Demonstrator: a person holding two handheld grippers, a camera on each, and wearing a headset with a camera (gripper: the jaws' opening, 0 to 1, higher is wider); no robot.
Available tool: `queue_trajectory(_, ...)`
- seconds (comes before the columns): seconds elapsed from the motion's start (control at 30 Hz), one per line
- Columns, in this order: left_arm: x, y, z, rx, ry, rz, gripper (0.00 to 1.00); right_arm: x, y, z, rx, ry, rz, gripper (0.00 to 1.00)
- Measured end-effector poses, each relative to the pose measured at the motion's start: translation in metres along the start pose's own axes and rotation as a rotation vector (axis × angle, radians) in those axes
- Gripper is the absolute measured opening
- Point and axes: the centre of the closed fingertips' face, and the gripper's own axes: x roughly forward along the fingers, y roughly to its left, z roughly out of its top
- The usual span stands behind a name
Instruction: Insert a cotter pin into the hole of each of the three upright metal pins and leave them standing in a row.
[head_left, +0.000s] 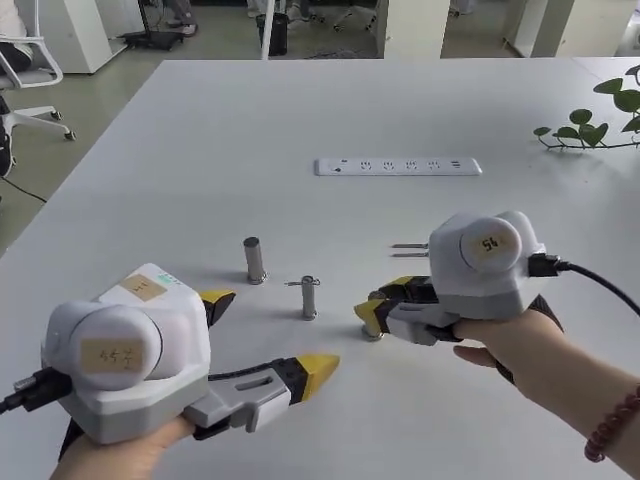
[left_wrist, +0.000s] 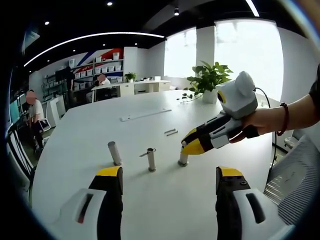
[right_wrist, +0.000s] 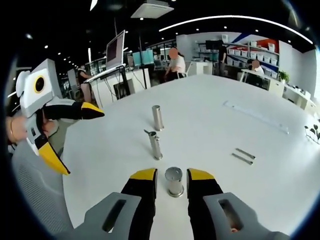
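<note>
Three metal pins stand in a row on the white table. The far-left pin (head_left: 254, 260) is bare. The middle pin (head_left: 309, 297) has a cotter pin through its top. The third pin (right_wrist: 174, 181) stands between the jaws of my right gripper (head_left: 372, 312); they sit closely on either side of it, with narrow gaps showing. My left gripper (head_left: 268, 333) is wide open near the table's front edge, holding nothing, short of the row. Two loose cotter pins (head_left: 408, 249) lie just behind the right gripper.
A white power strip (head_left: 398, 166) lies further back on the table (head_left: 200, 150). Plant leaves (head_left: 600, 120) reach in at the right edge. Office chairs and desks stand beyond the table.
</note>
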Motion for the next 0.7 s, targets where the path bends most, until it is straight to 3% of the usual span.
queue_trajectory(0.07, 0.000, 0.000, 0.000, 0.000, -0.001, 0.000, 0.76, -0.003, 0.003, 0.001, -0.018, 0.001, 0.029, 0.22)
queue_trajectory(0.1, 0.000, 0.000, 0.000, 0.000, -0.002, 0.000, 0.76, -0.006, 0.007, 0.000, -0.024, 0.018, 0.068, 0.22)
queue_trajectory(0.2, 0.001, 0.001, 0.000, -0.003, -0.001, 0.002, 0.77, -0.011, 0.002, 0.000, -0.055, 0.023, 0.060, 0.24)
queue_trajectory(0.47, 0.004, -0.001, 0.002, -0.002, -0.006, -0.004, 0.77, -0.023, -0.008, 0.000, -0.047, 0.025, 0.070, 0.25)
queue_trajectory(0.7, 0.005, 0.001, 0.002, -0.003, -0.004, 0.000, 0.77, -0.029, -0.029, -0.001, -0.071, 0.045, 0.043, 0.25)
